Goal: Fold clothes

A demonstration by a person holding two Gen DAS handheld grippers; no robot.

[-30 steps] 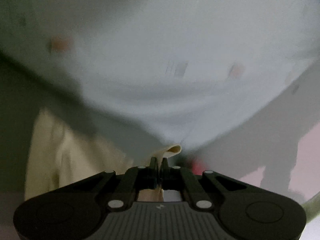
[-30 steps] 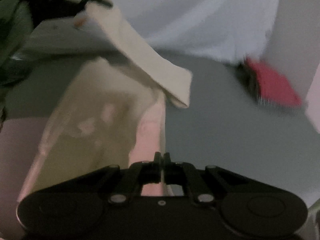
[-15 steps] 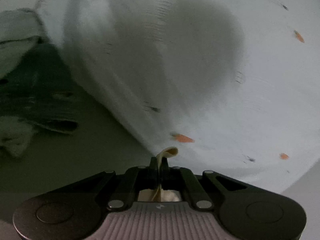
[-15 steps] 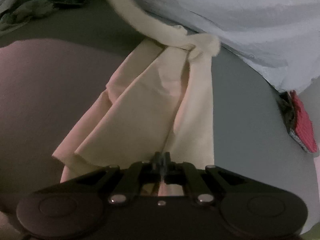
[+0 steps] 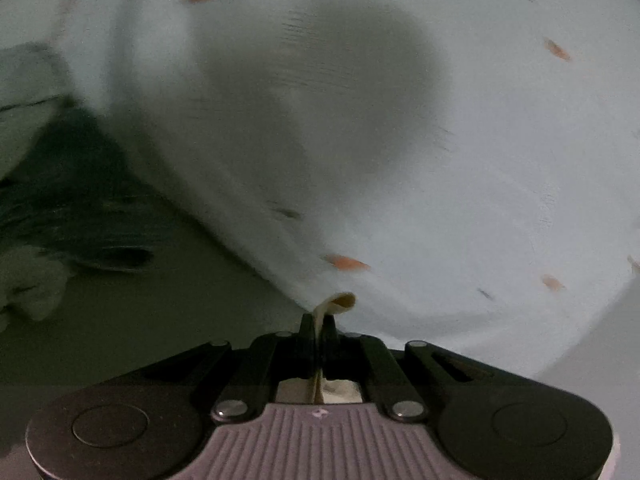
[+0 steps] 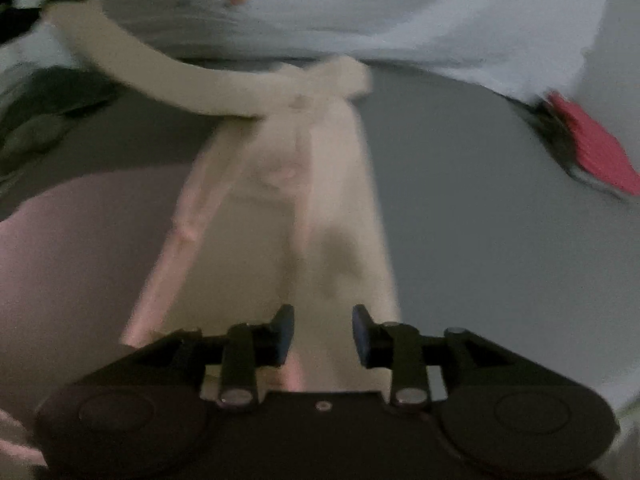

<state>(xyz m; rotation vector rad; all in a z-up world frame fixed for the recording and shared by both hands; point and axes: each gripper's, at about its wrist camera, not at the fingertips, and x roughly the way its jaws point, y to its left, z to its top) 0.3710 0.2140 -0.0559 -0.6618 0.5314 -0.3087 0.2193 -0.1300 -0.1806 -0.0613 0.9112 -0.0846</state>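
Note:
A cream garment (image 6: pixel 320 220) lies stretched along the grey table (image 6: pixel 460 200), bunched at its far end. From that bunch a long strip (image 6: pixel 140 68) rises to the upper left, where my left gripper (image 6: pixel 28 0) shows as a dark blur. In the left wrist view my left gripper (image 5: pixel 319 322) is shut on a curled cream edge (image 5: pixel 340 302). My right gripper (image 6: pixel 323 328) hovers over the garment's near end. Its jaws are opening: the cloth lies between and below the blue pads (image 6: pixel 362 334), which do not press it.
A pale blue cloth with small orange carrot prints (image 5: pixel 440 160) fills the table beyond the left gripper and also shows in the right wrist view (image 6: pixel 400 12). Dark crumpled clothes (image 5: pixel 80 208) lie at the left. A red object (image 6: pixel 592 148) sits at the right edge.
My right gripper's jaws have parted and let go of the cream garment. My left gripper swung left along the pale blue cloth with the cream edge, then nearly stopped.

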